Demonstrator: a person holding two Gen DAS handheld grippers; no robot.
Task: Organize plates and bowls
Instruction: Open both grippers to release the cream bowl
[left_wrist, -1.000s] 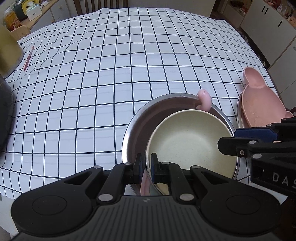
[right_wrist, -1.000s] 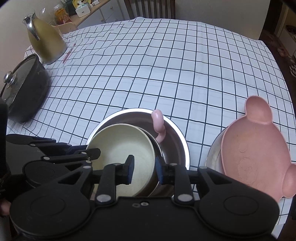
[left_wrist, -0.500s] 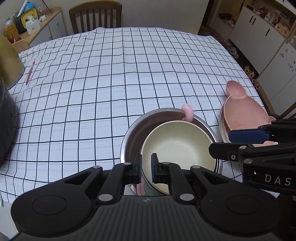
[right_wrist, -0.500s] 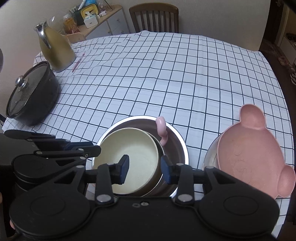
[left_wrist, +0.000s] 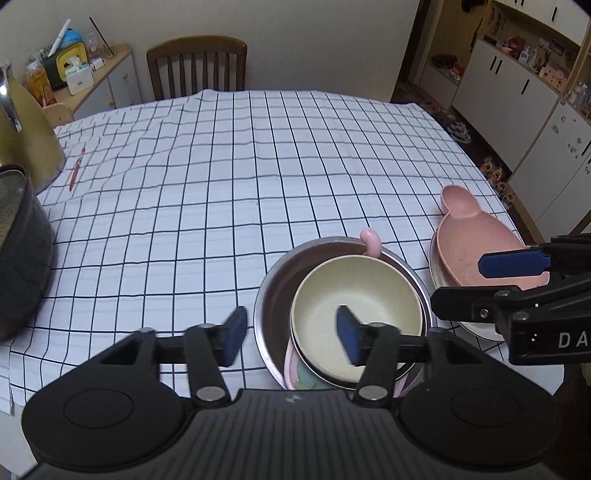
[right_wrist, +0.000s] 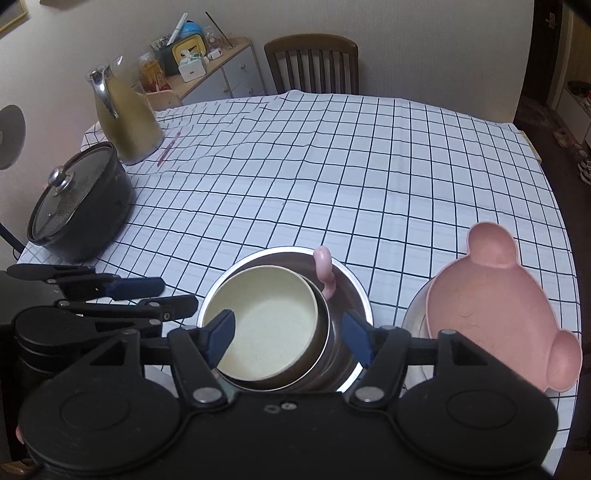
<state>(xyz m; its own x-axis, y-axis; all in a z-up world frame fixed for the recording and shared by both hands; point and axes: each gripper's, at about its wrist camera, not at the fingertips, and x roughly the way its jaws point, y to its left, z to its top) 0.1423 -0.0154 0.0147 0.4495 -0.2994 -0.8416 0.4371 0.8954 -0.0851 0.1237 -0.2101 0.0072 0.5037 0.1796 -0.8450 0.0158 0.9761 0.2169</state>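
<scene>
A cream bowl (left_wrist: 354, 310) (right_wrist: 266, 328) sits nested in a steel bowl (left_wrist: 267, 295) (right_wrist: 356, 282) near the table's front edge. A pink piece with a curled handle (left_wrist: 371, 242) (right_wrist: 325, 273) lies under it. My left gripper (left_wrist: 291, 339) (right_wrist: 159, 295) hovers above the bowls' near left rim. Its jaws are opening and the pads touch nothing. My right gripper (right_wrist: 290, 339) (left_wrist: 484, 280) hangs over the same stack, jaws opening, and grips nothing. To the right, a pink bear-shaped plate (left_wrist: 476, 251) (right_wrist: 495, 302) rests on a steel plate (left_wrist: 437, 275).
A black lidded pot (right_wrist: 81, 206) (left_wrist: 18, 258) and a yellowish kettle (right_wrist: 125, 118) (left_wrist: 26, 140) stand at the table's left. A red pen (left_wrist: 76, 171) lies by the kettle. A wooden chair (right_wrist: 312, 62) stands at the far side. Checked cloth (left_wrist: 258, 166) covers the table.
The left gripper let go of the cream bowl's rim and its jaws spread wide. The right jaws widened too. Both grippers rose and pulled back, so more of the room shows.
</scene>
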